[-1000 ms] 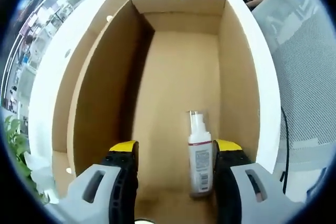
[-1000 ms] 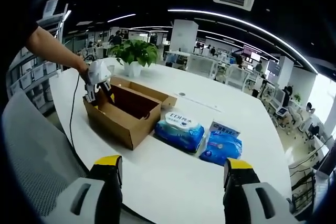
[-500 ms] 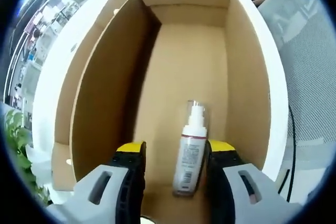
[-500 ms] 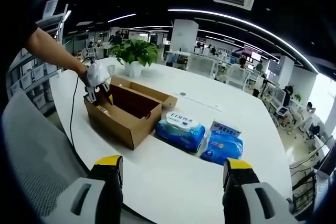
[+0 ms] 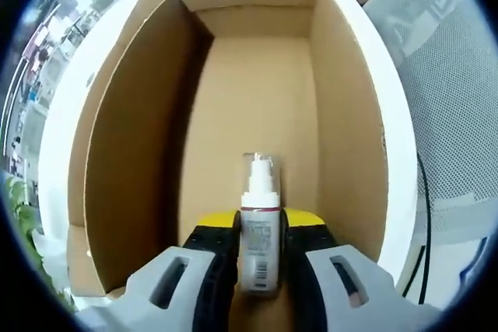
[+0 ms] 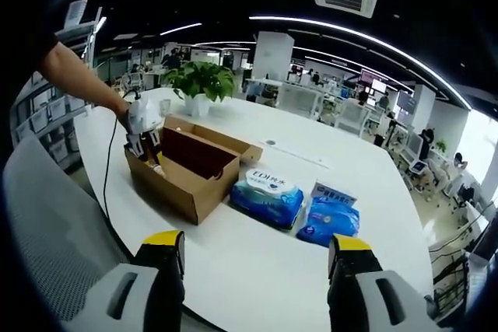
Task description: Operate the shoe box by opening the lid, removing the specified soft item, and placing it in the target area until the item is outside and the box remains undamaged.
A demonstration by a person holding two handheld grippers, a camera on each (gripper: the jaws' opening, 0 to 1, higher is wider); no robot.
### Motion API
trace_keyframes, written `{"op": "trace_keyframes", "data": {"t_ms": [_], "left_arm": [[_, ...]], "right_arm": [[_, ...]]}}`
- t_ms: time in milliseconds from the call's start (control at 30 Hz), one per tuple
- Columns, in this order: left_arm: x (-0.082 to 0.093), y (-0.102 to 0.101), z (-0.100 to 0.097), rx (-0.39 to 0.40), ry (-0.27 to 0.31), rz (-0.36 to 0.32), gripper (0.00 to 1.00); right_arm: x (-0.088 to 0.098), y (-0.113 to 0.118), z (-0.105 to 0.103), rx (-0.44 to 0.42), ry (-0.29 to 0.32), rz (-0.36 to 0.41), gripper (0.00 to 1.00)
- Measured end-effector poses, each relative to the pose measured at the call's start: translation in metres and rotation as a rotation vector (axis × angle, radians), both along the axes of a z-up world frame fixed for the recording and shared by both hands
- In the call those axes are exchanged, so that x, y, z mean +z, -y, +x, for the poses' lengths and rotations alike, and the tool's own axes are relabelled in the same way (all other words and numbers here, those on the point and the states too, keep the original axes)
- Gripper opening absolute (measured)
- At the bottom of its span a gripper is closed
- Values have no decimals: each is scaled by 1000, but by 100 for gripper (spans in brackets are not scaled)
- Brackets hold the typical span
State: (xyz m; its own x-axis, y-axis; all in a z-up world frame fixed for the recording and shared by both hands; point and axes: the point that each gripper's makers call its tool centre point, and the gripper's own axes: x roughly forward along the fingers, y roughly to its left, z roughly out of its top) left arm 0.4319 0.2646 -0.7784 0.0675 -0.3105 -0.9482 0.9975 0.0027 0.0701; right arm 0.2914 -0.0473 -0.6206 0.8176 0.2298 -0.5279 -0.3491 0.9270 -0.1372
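Potted plant [image 6: 196, 82], two wipe packs [image 6: 268, 196]

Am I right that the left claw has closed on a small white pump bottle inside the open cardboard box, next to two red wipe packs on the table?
Nearly. The left claw has closed on the pump bottle inside the open cardboard box, but the two wipe packs beside the box are blue, not red, as the right gripper view shows.

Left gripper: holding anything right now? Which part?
Yes. The left gripper is shut on the spray bottle inside the shoe box, clamping its labelled body below the pump head. The right gripper is open, holding nothing.
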Motion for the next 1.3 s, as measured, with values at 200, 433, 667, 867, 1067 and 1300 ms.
{"op": "trace_keyframes", "data": {"t_ms": [200,433,667,867,1067,1300], "left_arm": [[4,0,1,-12,24,-9,19],[14,4,0,-15,39,-30,18],[34,14,-3,-23,67,-84,18],[61,28,-5,-10,97,-159,18],[92,44,-15,-13,119,-236,19],[116,57,-36,-71,131,-279,18]], "right_arm": [[2,-2,0,5,4,18,74],[7,-4,1,32,16,26,73],[20,-13,5,123,60,23,70],[29,-26,8,205,95,13,64],[38,-45,9,307,124,17,57],[46,-65,12,404,141,27,49]]}}
